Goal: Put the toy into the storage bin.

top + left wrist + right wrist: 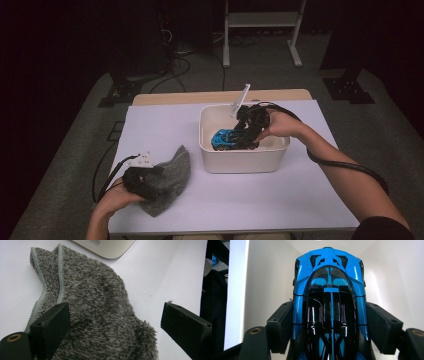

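Right gripper [248, 131] fingers clamped blue toy car [329, 302] by flanks, inside white bin [243, 162]. Left gripper [120, 327] fingers released, straddling grey cloth [97, 310] on counter [240, 200], likely pinning it.

We take this for a lab or recording studio rather than a home. The worktop [165, 125] is a small table covered with a plain white sheet, lit brightly while the room around it stays dark. On the grey carpet [385, 130] behind it we see loose black cables [177, 67], the feet of black equipment stands [350, 87], and the legs of a white metal frame [260, 30].
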### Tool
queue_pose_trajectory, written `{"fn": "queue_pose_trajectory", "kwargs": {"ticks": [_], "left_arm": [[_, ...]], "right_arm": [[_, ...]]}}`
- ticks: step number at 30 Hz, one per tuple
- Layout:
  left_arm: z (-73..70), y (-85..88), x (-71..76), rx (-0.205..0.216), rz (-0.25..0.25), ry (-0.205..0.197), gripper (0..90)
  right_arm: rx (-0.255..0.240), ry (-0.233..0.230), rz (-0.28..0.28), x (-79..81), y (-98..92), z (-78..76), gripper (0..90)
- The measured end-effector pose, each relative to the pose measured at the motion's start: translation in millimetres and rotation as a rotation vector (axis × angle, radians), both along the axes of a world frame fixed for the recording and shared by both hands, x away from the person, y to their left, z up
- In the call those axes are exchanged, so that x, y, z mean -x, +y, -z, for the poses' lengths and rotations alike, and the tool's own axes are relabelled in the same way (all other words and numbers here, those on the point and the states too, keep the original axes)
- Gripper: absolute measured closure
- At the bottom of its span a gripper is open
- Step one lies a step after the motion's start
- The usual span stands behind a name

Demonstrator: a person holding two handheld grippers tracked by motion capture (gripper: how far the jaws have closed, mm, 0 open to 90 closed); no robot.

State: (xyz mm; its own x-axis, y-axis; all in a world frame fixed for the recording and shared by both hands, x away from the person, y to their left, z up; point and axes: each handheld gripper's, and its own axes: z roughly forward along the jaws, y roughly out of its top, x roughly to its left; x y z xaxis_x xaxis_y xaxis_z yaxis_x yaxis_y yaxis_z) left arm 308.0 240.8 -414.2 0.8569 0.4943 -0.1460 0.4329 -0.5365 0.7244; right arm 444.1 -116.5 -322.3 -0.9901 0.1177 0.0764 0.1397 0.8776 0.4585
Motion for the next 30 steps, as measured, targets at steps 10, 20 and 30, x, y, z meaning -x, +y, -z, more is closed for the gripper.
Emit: {"fn": "queue_pose_trajectory", "kwargs": {"ticks": [10, 20, 30], "left_arm": [[0.3, 0.1, 0.0, 0.002, 0.001, 0.003, 8.3], [0.7, 0.4, -0.2, 0.001, 0.002, 0.003, 8.3], [0.6, 1.4, -0.1, 0.002, 0.000, 0.002, 8.3]], "right_arm": [[0.008, 0.023, 0.003, -3.0, 1.3, 8.4, 27.0], [0.017, 0.041, 0.004, -7.2, 2.4, 15.5, 27.0], [0.023, 0.055, 0.003, -9.3, 4.8, 21.5, 27.0]]}}
